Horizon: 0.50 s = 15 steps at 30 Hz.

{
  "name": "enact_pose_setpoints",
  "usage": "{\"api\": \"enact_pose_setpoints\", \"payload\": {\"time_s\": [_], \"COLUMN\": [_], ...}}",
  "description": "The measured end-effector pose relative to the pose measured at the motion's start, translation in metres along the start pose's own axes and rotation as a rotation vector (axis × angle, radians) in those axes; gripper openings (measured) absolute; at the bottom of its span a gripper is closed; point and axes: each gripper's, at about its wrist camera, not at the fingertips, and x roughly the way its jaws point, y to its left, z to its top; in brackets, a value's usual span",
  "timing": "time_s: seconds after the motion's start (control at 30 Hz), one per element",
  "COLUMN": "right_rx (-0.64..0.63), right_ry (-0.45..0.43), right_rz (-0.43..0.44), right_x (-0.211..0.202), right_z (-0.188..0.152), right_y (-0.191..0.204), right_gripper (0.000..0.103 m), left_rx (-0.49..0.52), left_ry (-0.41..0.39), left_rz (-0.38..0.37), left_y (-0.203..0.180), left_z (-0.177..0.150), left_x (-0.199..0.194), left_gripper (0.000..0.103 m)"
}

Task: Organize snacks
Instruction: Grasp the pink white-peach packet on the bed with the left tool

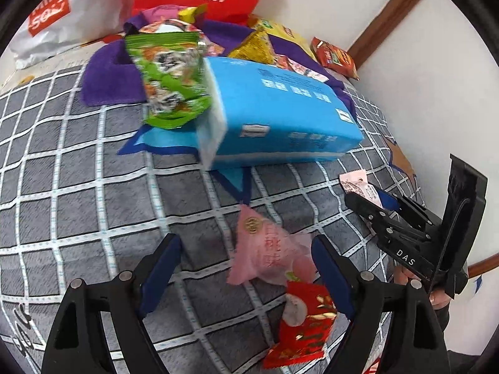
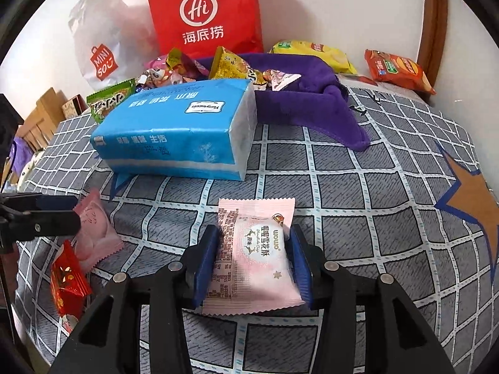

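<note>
Right tool (image 2: 254,260) clamped on the pink snowflake-crisp packet (image 2: 254,255), blue pads pressing both its sides, just above the grid-pattern bedspread (image 2: 358,218). Left tool (image 1: 246,275) jaws wide apart, nothing gripped; pink peach-print packet (image 1: 268,255) lies on the bedspread between them, red packet (image 1: 304,330) touching its near edge. Blue tissue pack (image 2: 177,131) sits further back. Behind it, purple towel (image 2: 315,106) with mixed snacks piled on it, green packet (image 1: 170,78) leaning on the tissue pack's end.
</note>
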Motion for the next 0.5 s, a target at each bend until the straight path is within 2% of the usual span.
{"api": "enact_pose_setpoints", "payload": {"time_s": [0.2, 0.4, 0.47, 0.5], "right_rx": [0.0, 0.003, 0.005, 0.005], "right_ry": [0.0, -0.001, -0.002, -0.002], "right_rz": [0.007, 0.011, 0.013, 0.013], "right_x": [0.0, 0.001, 0.001, 0.001], "right_z": [0.0, -0.001, -0.001, -0.001], "right_y": [0.0, 0.001, 0.001, 0.001], "right_gripper": [0.048, 0.049, 0.049, 0.049], "left_rx": [0.064, 0.179, 0.201, 0.214], "left_ry": [0.007, -0.006, -0.025, -0.032], "left_rz": [0.033, 0.155, 0.192, 0.214], "left_y": [-0.018, -0.037, -0.042, -0.043], "left_z": [0.0, -0.006, -0.008, -0.008], "left_x": [0.006, 0.015, 0.016, 0.016], "left_gripper": [0.093, 0.093, 0.088, 0.081]}}
